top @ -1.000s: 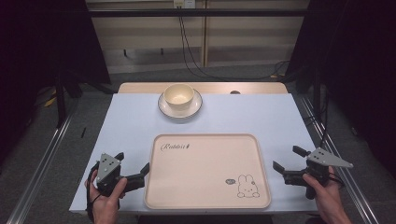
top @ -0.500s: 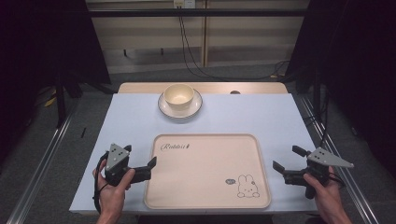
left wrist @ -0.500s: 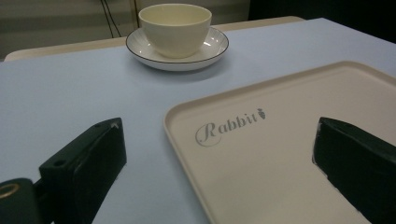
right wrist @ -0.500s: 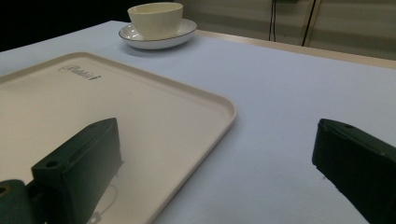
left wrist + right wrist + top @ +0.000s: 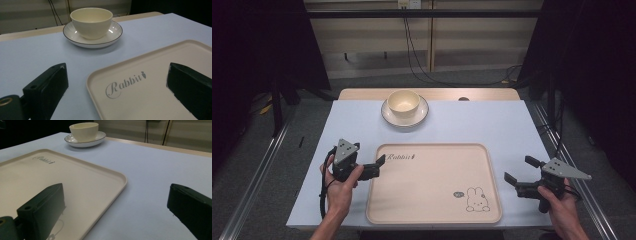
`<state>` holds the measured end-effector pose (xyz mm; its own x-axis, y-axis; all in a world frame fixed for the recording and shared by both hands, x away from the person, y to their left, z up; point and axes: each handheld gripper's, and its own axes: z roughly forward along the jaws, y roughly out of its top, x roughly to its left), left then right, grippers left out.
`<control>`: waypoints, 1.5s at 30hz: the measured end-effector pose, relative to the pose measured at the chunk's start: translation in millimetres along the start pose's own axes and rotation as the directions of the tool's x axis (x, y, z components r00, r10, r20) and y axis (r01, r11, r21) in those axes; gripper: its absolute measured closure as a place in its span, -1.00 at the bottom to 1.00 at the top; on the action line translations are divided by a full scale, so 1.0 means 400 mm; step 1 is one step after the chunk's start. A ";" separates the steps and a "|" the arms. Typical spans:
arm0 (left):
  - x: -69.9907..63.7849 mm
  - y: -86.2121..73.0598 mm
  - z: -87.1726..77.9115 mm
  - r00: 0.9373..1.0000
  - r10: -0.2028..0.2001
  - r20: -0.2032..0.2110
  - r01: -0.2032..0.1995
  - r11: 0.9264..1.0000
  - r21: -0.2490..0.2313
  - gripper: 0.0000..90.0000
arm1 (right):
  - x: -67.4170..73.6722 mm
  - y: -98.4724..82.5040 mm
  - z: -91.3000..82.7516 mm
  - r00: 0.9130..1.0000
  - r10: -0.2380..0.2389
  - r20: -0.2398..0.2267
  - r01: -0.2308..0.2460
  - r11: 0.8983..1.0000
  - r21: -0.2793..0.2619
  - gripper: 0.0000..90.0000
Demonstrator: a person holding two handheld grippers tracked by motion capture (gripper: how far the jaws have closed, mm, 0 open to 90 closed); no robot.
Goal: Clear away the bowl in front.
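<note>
left gripper (image 5: 379,162): wide open, empty, straddling 10 o'clock corner of cream rectangular plastic tray (image 5: 432,220) | right gripper (image 5: 519,170): open, empty, parked at 3 o'clock on desk (image 5: 492,125)

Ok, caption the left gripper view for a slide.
Open left gripper straddling the tray corner, aimed at the bowl on its saucer.
</note>
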<state>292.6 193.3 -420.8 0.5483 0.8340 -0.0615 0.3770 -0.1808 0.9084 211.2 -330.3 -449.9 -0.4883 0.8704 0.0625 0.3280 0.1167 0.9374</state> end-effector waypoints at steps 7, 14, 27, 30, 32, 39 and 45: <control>0.010 0.015 0.020 1.000 0.007 -0.008 -0.007 1.000 0.004 -0.92 | 0.000 0.000 0.000 1.000 -0.001 -0.001 0.001 1.000 -0.001 -0.98; 0.021 0.044 0.064 1.000 0.017 -0.015 -0.017 1.000 -0.001 -0.91 | 0.000 0.000 0.002 1.000 0.003 0.007 -0.003 1.000 0.002 -0.98; 0.036 0.077 0.122 0.999 0.047 0.019 -0.048 0.999 0.003 -0.93 | -0.002 0.000 0.000 1.000 0.002 0.004 -0.002 1.000 -0.006 -0.98; 0.042 0.094 0.136 0.999 0.028 0.017 -0.028 1.000 0.012 -0.92 | -0.001 0.000 0.000 1.000 0.002 0.003 -0.002 1.000 -0.006 -0.98; 0.045 0.100 0.140 0.999 0.041 0.013 -0.041 0.999 0.014 -0.92 | -0.001 0.000 0.000 1.000 0.003 0.003 -0.003 1.000 -0.006 -0.98; 0.052 0.135 0.176 0.999 0.038 -0.001 -0.038 0.999 0.009 -0.89 | -0.002 0.000 0.000 1.000 0.000 0.007 0.000 1.000 -0.012 -0.98; 0.055 0.171 0.216 0.999 0.032 0.002 -0.032 0.999 0.000 -0.86 | -0.002 0.000 0.000 1.000 0.000 0.006 0.000 1.000 -0.012 -0.98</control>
<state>394.9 154.4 -395.7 0.5612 0.8270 -0.0333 0.3594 -0.2073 0.9098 211.5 -331.1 -449.9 -0.4837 0.8731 0.0605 0.3184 0.1111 0.9414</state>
